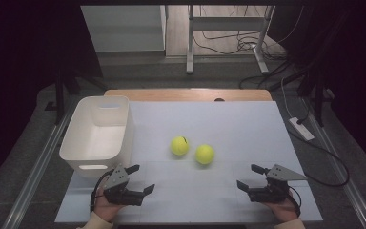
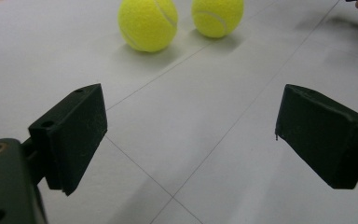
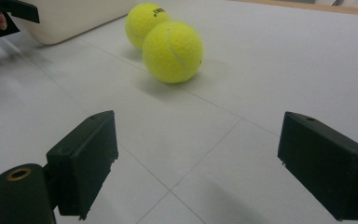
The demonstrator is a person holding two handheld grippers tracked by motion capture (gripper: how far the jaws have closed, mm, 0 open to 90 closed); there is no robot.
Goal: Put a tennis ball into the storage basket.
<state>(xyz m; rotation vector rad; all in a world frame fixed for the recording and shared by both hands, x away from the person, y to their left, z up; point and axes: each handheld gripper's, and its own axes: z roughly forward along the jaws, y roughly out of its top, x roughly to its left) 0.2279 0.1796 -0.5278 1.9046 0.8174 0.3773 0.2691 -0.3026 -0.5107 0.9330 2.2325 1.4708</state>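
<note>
Nothing's moved yet: both tennis balls (image 1: 179, 145) (image 1: 204, 154) sit mid-frame on the tabletop (image 1: 248, 124), the white bin (image 1: 95, 136) (left) empty. My left hand-held gripper (image 1: 140, 179) and right hand-held gripper (image 1: 249, 176) gape wide, holding nothing.

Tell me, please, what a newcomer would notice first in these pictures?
Two bright yellow tennis balls, the left ball and the right ball, lie close together in the middle of the pale table. A white bin stands at the table's left edge. Near the front edge, the left gripper and the right gripper are both open and hold nothing.
</note>
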